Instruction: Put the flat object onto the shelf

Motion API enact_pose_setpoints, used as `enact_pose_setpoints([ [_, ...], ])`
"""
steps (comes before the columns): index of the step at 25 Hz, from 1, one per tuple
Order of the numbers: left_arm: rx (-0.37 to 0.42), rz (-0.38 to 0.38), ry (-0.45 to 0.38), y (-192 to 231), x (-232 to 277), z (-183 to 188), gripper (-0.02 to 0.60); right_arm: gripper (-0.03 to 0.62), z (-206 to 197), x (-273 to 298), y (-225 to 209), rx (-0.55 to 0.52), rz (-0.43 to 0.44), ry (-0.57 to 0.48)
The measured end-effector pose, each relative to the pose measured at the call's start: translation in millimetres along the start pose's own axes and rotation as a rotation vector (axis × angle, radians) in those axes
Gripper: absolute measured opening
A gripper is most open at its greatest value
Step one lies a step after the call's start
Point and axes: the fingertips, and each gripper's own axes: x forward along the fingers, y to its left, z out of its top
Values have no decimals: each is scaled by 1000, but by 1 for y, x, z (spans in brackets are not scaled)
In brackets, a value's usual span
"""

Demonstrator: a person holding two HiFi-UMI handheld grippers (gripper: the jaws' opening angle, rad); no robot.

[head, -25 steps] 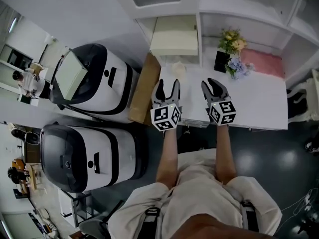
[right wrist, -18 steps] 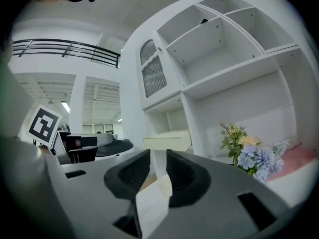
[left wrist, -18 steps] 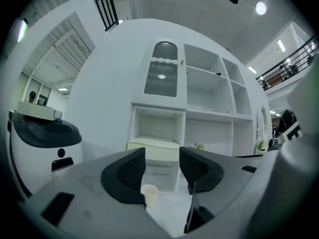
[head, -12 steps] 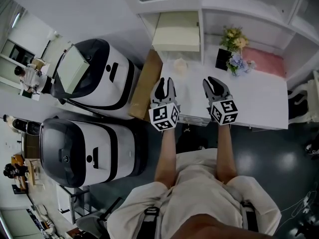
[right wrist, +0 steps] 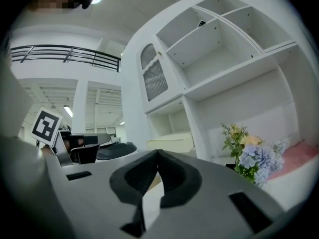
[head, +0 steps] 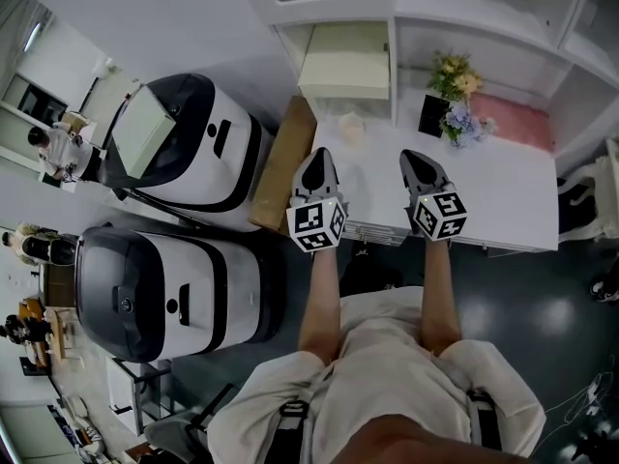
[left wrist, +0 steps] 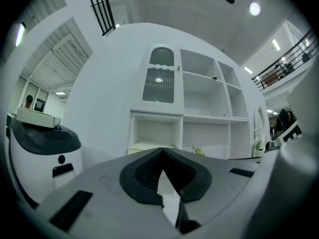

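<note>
My left gripper (head: 319, 157) and right gripper (head: 415, 159) hover side by side over the near edge of the white table (head: 503, 193), both pointing level at the white shelf unit (head: 484, 17). Their jaws have just been closing and now stand shut with nothing between them, as the left gripper (left wrist: 162, 151) and the right gripper (right wrist: 158, 153) show in their own views. A flat cream box (head: 346, 62) lies in the shelf's lower left compartment. A flat pink pad (head: 522, 120) lies at the table's back right. A brown cardboard sheet (head: 281, 168) leans at the table's left end.
A bunch of flowers (head: 455, 101), a small black frame (head: 431, 116) and a small white item (head: 350, 130) stand at the table's back. Two large white-and-black machines (head: 184, 143) (head: 174, 288) stand on the floor to the left. The shelf's upper compartments (left wrist: 199, 91) hold nothing.
Both grippers' jaws went from open to shut, with nothing taken hold of. The left gripper edged slightly toward the shelf; the right one stayed put.
</note>
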Motion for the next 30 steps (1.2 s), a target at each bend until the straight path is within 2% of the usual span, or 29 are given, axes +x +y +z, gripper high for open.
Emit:
enact_pose_setpoints([
  [9,-34,-76,-18,-10,-2,4,11,68,4,-3,5,-32,26,-5],
  [21,-29,-40,19,1,-7,-7,11,69,-3,-2,8,-44,44,26],
  [30,-24,-40,28,9,-20,-13,11,69,-7,3,22,-41,65,32],
])
